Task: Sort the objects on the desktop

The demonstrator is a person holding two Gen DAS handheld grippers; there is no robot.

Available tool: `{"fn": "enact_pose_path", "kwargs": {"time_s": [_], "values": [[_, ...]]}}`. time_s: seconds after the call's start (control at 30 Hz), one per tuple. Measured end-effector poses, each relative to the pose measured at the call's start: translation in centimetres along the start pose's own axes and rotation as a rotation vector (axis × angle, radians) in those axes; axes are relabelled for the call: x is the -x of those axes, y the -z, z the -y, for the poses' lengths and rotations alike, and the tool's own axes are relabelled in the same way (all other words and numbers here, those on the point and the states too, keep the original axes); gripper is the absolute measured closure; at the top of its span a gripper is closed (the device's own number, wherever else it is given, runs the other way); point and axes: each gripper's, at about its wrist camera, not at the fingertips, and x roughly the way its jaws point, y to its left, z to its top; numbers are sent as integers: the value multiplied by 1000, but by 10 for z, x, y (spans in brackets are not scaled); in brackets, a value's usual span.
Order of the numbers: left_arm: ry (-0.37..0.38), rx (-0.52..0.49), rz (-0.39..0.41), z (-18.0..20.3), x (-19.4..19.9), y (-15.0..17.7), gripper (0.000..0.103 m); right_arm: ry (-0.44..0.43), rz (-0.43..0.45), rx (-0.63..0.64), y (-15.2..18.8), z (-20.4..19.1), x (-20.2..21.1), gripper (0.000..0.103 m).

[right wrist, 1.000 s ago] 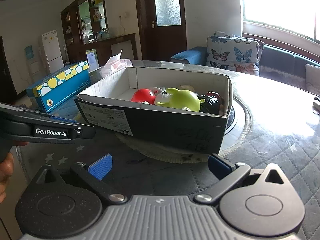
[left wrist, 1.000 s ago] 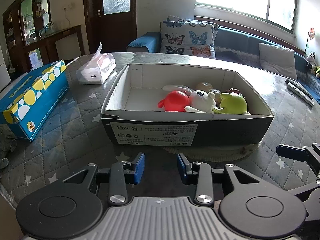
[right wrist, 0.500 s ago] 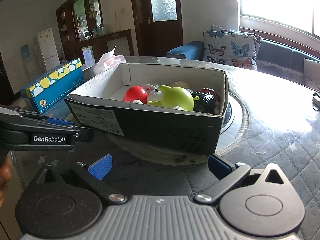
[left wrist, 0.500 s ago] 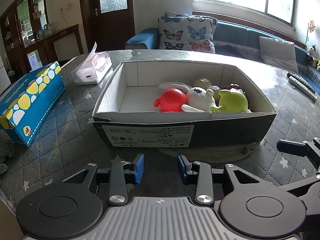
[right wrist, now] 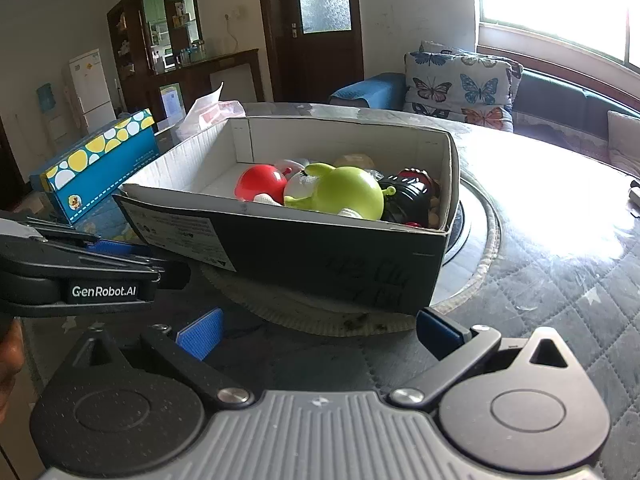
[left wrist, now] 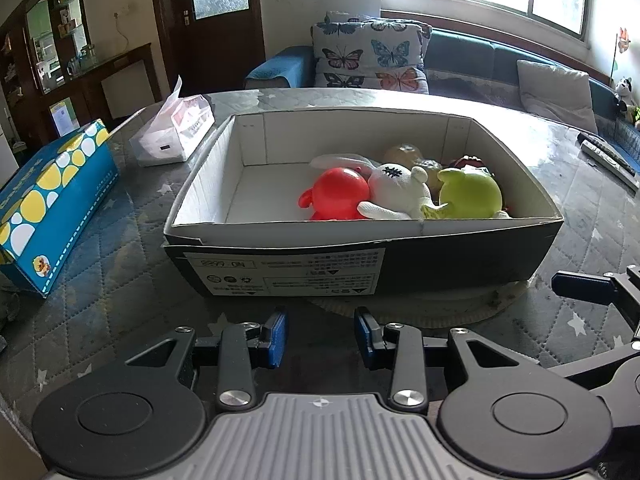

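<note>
I see my left gripper [left wrist: 320, 338] released, blue pads apart with nothing between them, hanging over the quilted bench [left wrist: 120, 280] just short of the cardboard box [left wrist: 360, 264] at twelve o'clock. My right gripper [right wrist: 320, 330] is spread wider, also holding nothing, facing the box's near corner at twelve o'clock. Inside the box, bunched toward its three o'clock end in the left view, lie a red toy [left wrist: 340, 194], a white knitted toy [left wrist: 396, 192] and a green toy [left wrist: 470, 196], touching one another; a black toy [right wrist: 408, 196] sits just beside the green one. A blue dotted carton [left wrist: 52, 200] lies at nine o'clock, a tissue pack [left wrist: 176, 136] at eleven o'clock, both apart from the box.
</note>
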Motion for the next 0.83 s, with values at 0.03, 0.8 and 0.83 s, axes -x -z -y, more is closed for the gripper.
{"fn": "enact_pose_path", "kwargs": {"time_s": [0.03,0.8,0.83], "values": [[0,-2,-1,0,-1,0,65,0,-1,-2,0,0,-1,0],[14,-16,-6,7,-8,-5,65,12,-12,-12,-3,5,-10,0],[18,-14,0,7,-8,-5,65,11,-12,-12,-3,5,-10,0]]}}
